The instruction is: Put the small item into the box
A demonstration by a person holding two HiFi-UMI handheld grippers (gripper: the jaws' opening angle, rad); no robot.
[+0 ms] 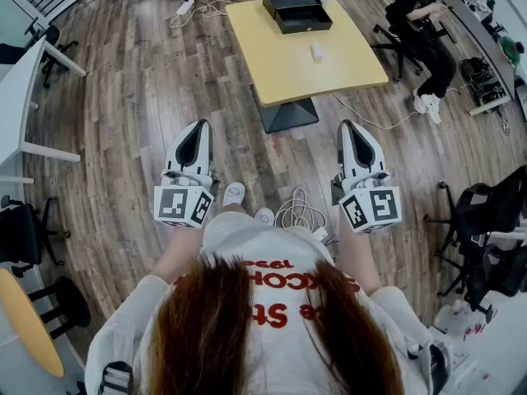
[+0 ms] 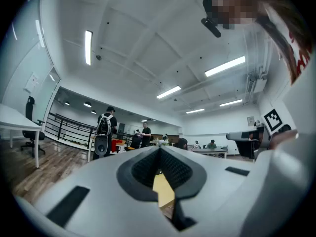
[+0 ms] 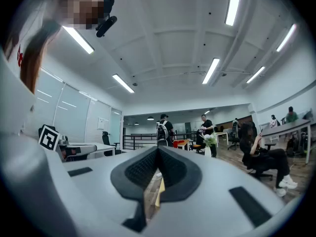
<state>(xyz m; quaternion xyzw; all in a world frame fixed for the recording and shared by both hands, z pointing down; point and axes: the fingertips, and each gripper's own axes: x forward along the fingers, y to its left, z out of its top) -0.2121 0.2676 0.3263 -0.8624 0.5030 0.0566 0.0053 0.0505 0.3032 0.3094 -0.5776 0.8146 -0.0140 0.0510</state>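
Note:
A black box (image 1: pixel 296 11) lies open at the far end of a yellow table (image 1: pixel 280 68), its two black parts side by side. A small white item (image 1: pixel 316 52) stands on the tabletop a little nearer than the box. I hold both grippers close to my body, well short of the table, pointing toward it. The left gripper (image 1: pixel 198 132) has its jaws shut with nothing between them, and in the left gripper view its tips (image 2: pixel 159 149) meet. The right gripper (image 1: pixel 349 130) is shut and empty too, with its tips (image 3: pixel 158 149) touching.
The table's dark base (image 1: pixel 284 115) stands on the wooden floor between me and the tabletop. Loose cable (image 1: pixel 300 212) lies by my feet. A person sits on a chair (image 1: pixel 424 23) right of the table. A white desk (image 1: pixel 20 97) is at left, a black chair (image 1: pixel 486 220) at right.

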